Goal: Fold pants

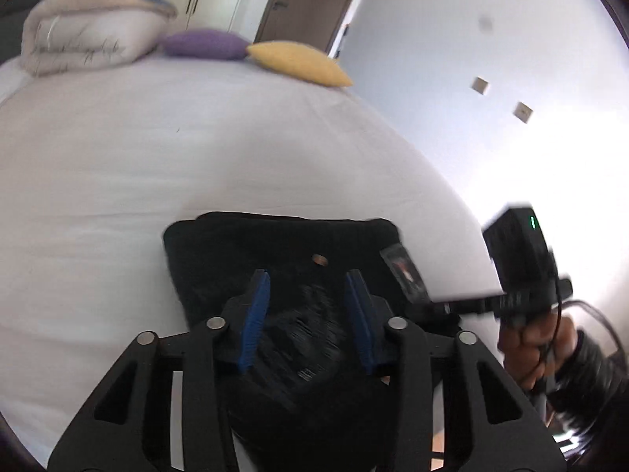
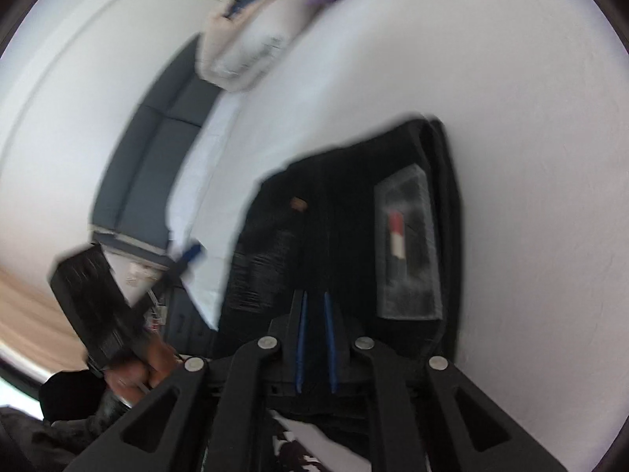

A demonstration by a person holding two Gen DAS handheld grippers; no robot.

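Black pants (image 1: 275,247) lie folded in a compact block on the white bed sheet (image 1: 157,157), with a metal button (image 1: 319,259) and a grey waist label (image 1: 405,271) on top. My left gripper (image 1: 308,295) is open, its blue pads spread just above the near part of the pants. My right gripper (image 2: 314,306) has its blue pads nearly together over the pants (image 2: 346,204); whether cloth is pinched between them is unclear. The label shows large in the right wrist view (image 2: 409,244). The right gripper's body shows at the left view's right edge (image 1: 523,267).
A folded duvet (image 1: 90,31), a purple cushion (image 1: 204,43) and a yellow cushion (image 1: 298,63) lie at the bed's far end. A white wall (image 1: 471,59) runs along the bed's right side. A dark bench (image 2: 157,149) stands beside the bed.
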